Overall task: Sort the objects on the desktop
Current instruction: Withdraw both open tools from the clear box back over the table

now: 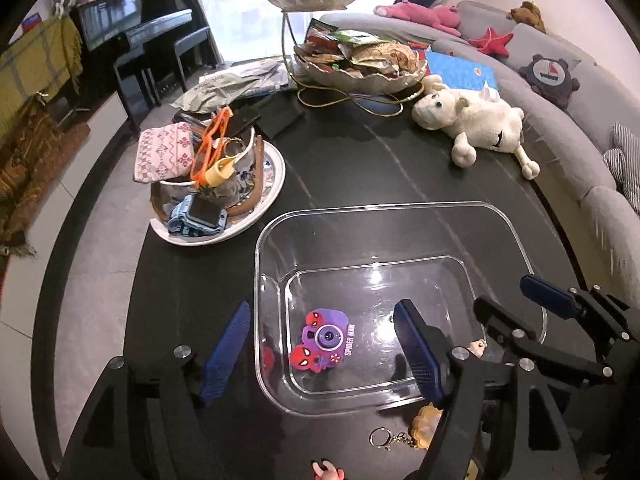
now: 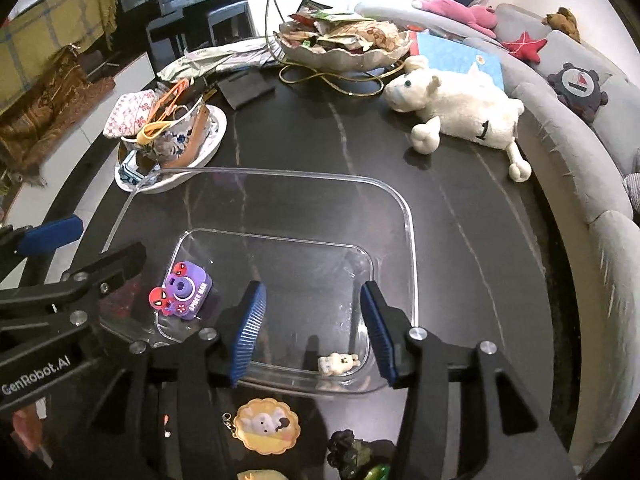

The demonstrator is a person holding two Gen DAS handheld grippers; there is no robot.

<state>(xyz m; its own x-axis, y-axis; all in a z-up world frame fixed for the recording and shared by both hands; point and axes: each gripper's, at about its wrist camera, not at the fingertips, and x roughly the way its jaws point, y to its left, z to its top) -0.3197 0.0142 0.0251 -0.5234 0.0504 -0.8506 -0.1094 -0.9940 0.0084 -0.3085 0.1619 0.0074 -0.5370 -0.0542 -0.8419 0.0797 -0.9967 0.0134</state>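
A clear plastic bin point(image 2: 408, 216) sits on a dark round counter point(image 2: 460, 208). Inside it lie two small things: a purple toy camera point(image 2: 186, 294) at the near left and a tiny cream figurine point(image 2: 338, 363) against the near wall. Both claws hover above the bin, released and holding nothing: the left claw point(image 1: 320, 354) over the camera, the right claw point(image 2: 312, 336) over the figurine. Sorting looks only begun. Just near of the bin, outside it, wait a round biscuit-shaped keychain point(image 2: 266, 426) and a dark green toy point(image 2: 354, 452). Further off, a crowded dish point(image 1: 256, 200) sits at the far left and a white plush sheep point(image 1: 472, 120) at the far right.
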